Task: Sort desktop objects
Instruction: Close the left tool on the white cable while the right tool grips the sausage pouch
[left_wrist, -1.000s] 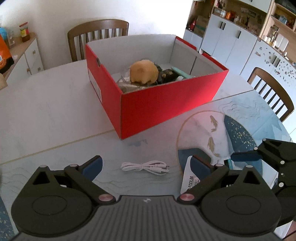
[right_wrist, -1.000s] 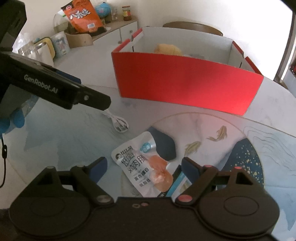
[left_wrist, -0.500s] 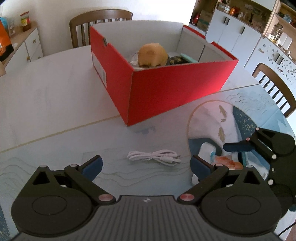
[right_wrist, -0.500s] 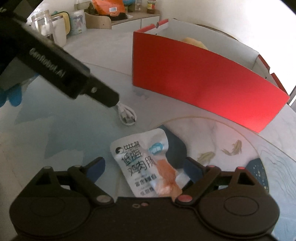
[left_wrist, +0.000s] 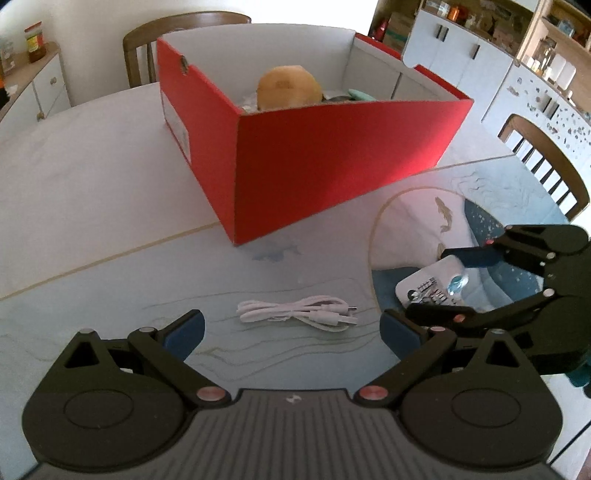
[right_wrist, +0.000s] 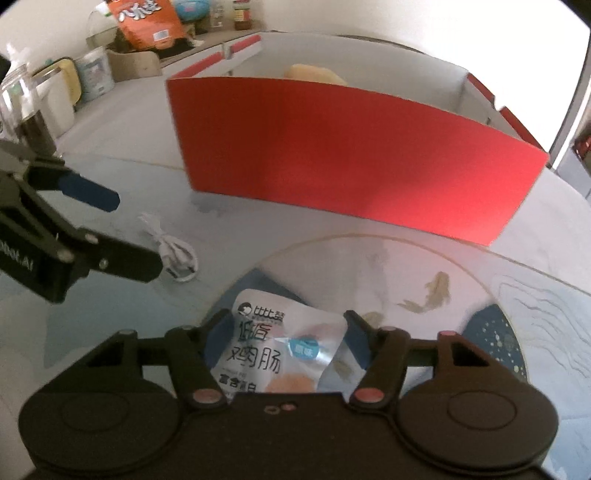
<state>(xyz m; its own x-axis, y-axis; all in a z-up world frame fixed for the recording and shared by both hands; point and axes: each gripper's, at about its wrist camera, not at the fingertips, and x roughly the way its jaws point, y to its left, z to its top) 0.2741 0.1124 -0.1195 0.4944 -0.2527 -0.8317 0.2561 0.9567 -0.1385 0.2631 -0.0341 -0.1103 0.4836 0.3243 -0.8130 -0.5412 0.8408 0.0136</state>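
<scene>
Marble tabletop carries our red box at twelve o'clock. Our left gripper is spread wide around the white cable; our right gripper clasps the snack pouch.

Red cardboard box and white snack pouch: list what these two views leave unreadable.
- Red cardboard box: in the left wrist view its near wall hides all contents but a round tan object and a green edge; the right wrist view shows less.
- White snack pouch: the right gripper body cuts off its lower part; whether the jaws touch it is unclear.
- Left gripper: open, empty.
</scene>
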